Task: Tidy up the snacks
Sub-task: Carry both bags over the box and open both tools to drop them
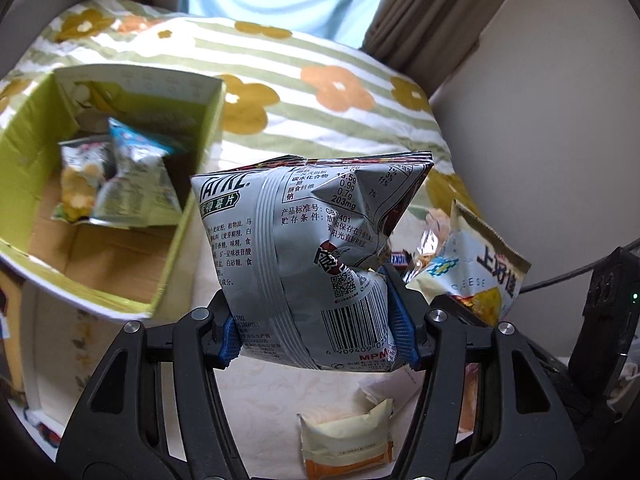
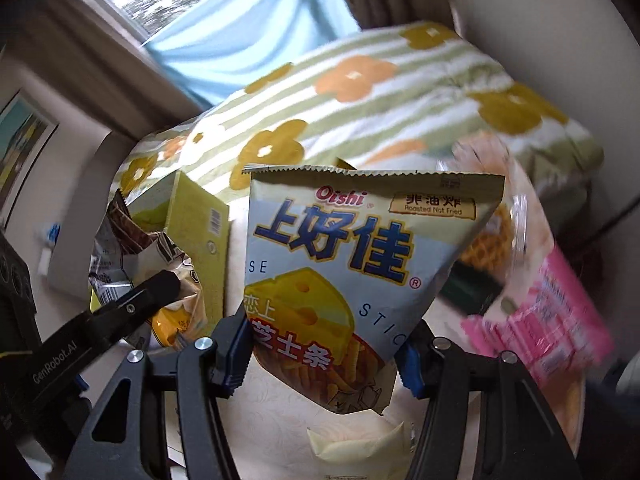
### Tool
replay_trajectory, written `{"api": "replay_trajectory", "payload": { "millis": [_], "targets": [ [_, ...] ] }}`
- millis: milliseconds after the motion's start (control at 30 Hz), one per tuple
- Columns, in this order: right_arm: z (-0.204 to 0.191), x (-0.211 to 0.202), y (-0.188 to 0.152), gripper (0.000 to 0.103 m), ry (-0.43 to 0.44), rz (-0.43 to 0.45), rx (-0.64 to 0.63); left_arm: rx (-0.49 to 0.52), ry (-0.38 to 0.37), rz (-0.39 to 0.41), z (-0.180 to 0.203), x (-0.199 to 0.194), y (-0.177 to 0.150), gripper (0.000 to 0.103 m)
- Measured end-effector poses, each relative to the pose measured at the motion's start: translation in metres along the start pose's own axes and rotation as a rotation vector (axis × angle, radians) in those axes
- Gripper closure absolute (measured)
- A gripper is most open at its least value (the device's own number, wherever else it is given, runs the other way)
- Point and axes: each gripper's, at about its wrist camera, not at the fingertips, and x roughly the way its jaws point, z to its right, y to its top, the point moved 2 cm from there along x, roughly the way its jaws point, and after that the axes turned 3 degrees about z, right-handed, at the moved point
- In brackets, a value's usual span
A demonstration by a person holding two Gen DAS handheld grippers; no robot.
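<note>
1. Both of my tools are loaded: my left hand-held gripper (image 1: 318, 332) is clamped on a silver chip bag (image 1: 308, 256), held upright above the tabletop (image 1: 260, 400).
2. My right hand-held gripper (image 2: 326, 356) is clamped on the Oishi cheese-stick bag (image 2: 352, 264).
3. Left of the silver bag, the green cardboard box (image 1: 24, 152) holds two small snack packets (image 1: 116, 184) against its far end.
4. Below lies a cream wrapped pastry (image 1: 348, 436); a pink-labelled clear pack (image 2: 548, 304) sits to the right, and the flowered blanket (image 1: 320, 80) lies behind.
</note>
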Motion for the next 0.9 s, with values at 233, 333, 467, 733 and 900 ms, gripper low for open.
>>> {"api": "replay_trajectory", "payload": {
  "millis": [233,333,467,733,900],
  "targets": [
    [-0.052,0.000,0.029,0.047,0.075,0.013,-0.168,-0.017,0.068,0.085,-0.035,-0.045,0.024,0.046],
    [-0.080,0.007,0.034,0.047,0.105,0.009,-0.217,-0.036,0.098,0.114,-0.063,-0.060,0.037,0.046],
    [-0.122,0.022,0.036,0.047,0.141,-0.001,-0.275,-0.048,0.134,0.138,-0.106,-0.075,0.054,0.046],
    [-0.201,0.061,0.026,0.047,0.149,-0.032,-0.309,-0.066,0.186,0.100,-0.208,-0.083,0.085,0.046],
    [-0.239,0.093,0.013,0.047,0.115,-0.065,-0.317,-0.039,0.201,0.030,-0.265,-0.064,0.090,0.046]
  ]
}}
